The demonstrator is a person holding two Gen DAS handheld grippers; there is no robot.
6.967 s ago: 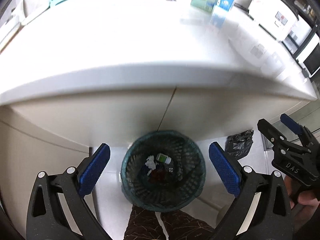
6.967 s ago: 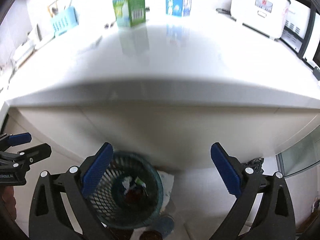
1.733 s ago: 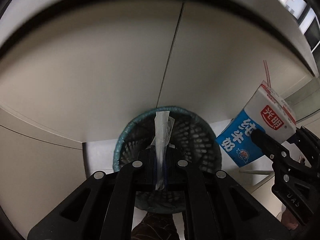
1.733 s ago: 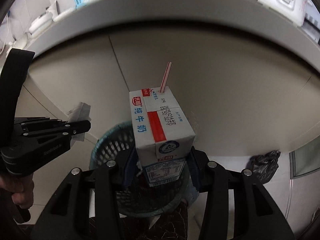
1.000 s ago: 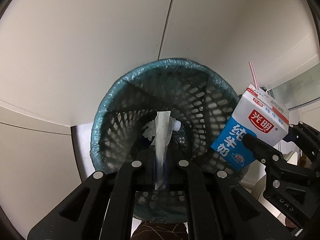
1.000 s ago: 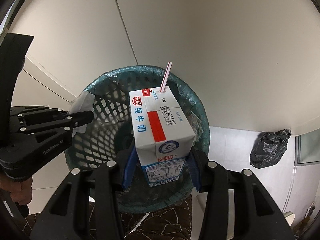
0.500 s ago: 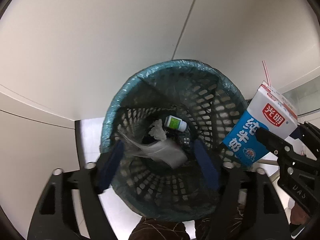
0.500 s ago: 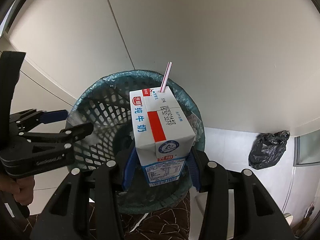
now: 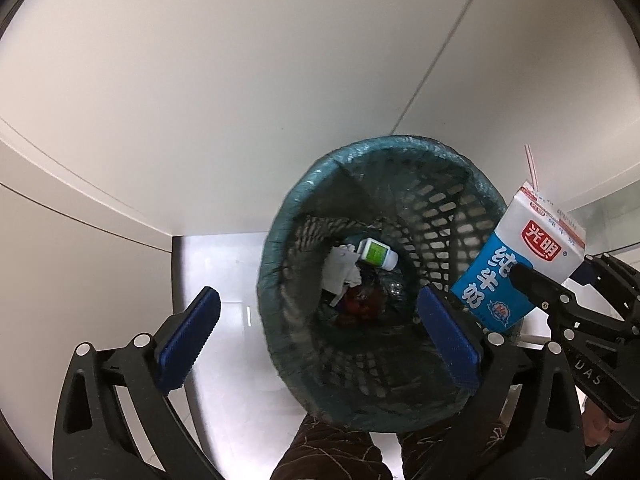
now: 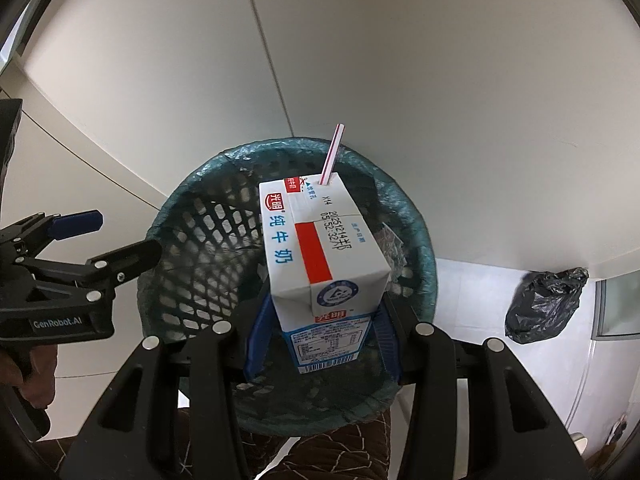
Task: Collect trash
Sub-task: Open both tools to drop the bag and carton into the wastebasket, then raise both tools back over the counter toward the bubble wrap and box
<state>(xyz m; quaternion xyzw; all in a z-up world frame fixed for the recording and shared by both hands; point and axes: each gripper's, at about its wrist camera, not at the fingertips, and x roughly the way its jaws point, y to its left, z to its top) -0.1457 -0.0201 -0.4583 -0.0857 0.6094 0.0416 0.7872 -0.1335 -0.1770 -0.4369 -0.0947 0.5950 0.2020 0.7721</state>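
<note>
Over the bin: one piece dropped, the milk box is next.

Below both grippers sits the green bin [image 9: 384, 280]. The left gripper [image 9: 316, 344] has just been opening and now stands wide with nothing in it; the clear wrapper it held a second ago is gone, so that bit looks done. The right gripper [image 10: 322, 344] holds the milk box [image 10: 320, 256] over the bin. Only the left view shows a small bottle [image 9: 378, 253] and paper [image 9: 342, 274] inside; only the right shows a black bag [image 10: 546, 304] on the floor.

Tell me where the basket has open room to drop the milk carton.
The bin is open along its mesh walls, left and near side. Its bottom middle is crowded: tissue, small bottle, dark scraps. The milk carton hangs over it.
</note>
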